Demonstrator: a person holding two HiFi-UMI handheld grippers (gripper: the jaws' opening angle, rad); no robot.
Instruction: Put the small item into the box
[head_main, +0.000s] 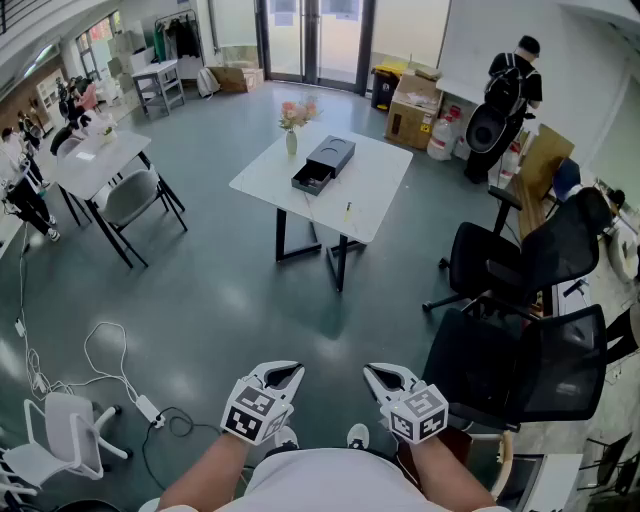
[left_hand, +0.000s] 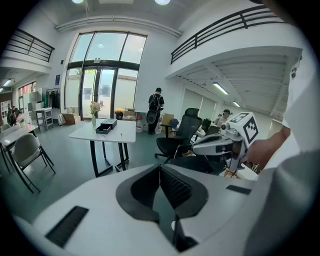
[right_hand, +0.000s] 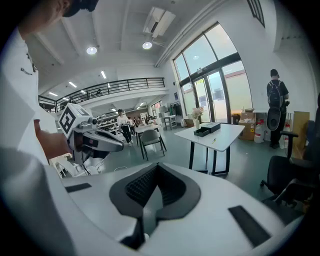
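The person is holding 2 grippers close to the body, well apart from the 1 white table (head_main: 385, 175). The left gripper (head_main: 289, 373) and the right gripper (head_main: 373, 371) are both showing jaws pressed together, gripping nothing. On the table, 1 black box (head_main: 326, 161) is lying with its tray slid partly out. 1 small item (head_main: 348, 211) is resting nearer the front edge, apart from the box. 1 vase (head_main: 291, 141) is standing beside the box. 2 black chairs (head_main: 525, 262) are standing at the right.
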